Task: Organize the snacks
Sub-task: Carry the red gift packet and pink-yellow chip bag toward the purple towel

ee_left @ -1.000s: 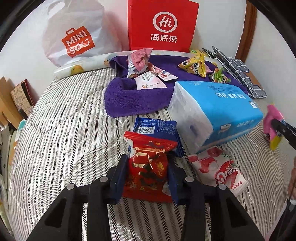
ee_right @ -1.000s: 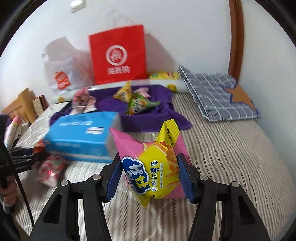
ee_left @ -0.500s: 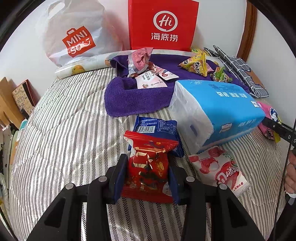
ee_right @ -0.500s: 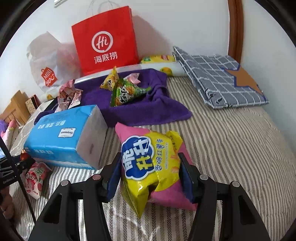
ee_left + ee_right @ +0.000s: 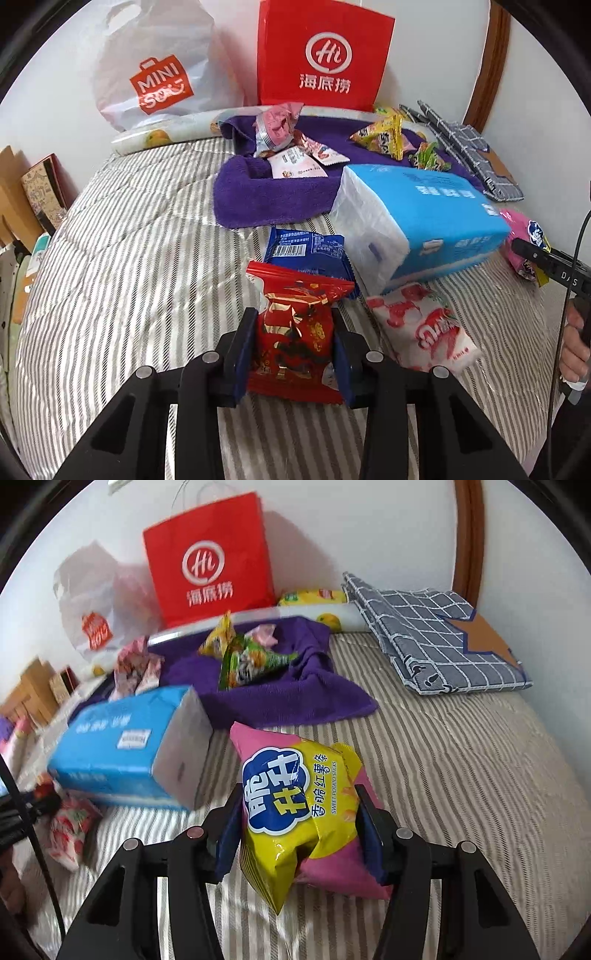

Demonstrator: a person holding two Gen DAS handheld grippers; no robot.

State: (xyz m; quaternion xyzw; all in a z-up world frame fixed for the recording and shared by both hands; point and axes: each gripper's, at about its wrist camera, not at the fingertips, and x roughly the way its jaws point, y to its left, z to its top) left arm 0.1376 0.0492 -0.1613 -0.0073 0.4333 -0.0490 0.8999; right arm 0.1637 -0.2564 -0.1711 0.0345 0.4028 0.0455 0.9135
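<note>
Crinkly red foil snack packet with gold print (image 5: 295, 343) sits pinched between the fingers of the left gripper (image 5: 293, 354), low over the grey-and-white striped quilt (image 5: 129, 266); whether it rests on the quilt or is just lifted, cannot tell. Pink-and-yellow sweet potato stick bag (image 5: 299, 812) is clamped by the right gripper (image 5: 299, 834), bulging out front and below the pads. Both grippers are closed on their loads.

Just behind the red packet lies a blue plastic snack wrapper with a barcode (image 5: 306, 254); beside it a red-and-white soft candy pouch (image 5: 421, 328). A blue-and-white plastic tissue pack (image 5: 424, 218) lies between these and the purple terry towel (image 5: 258, 192), which holds small pink sachets (image 5: 280, 129) and yellow-green triangular packets (image 5: 384, 134).

Step looks like mid-carry: two snacks grasped, not yet sorted. Likely target is the towel pile, so next move needs both loads lifted past the tissue pack and released beside matching items. Red paper carrier bag (image 5: 321, 59) and white plastic shopping bag (image 5: 159, 70) stand at the wall.
</note>
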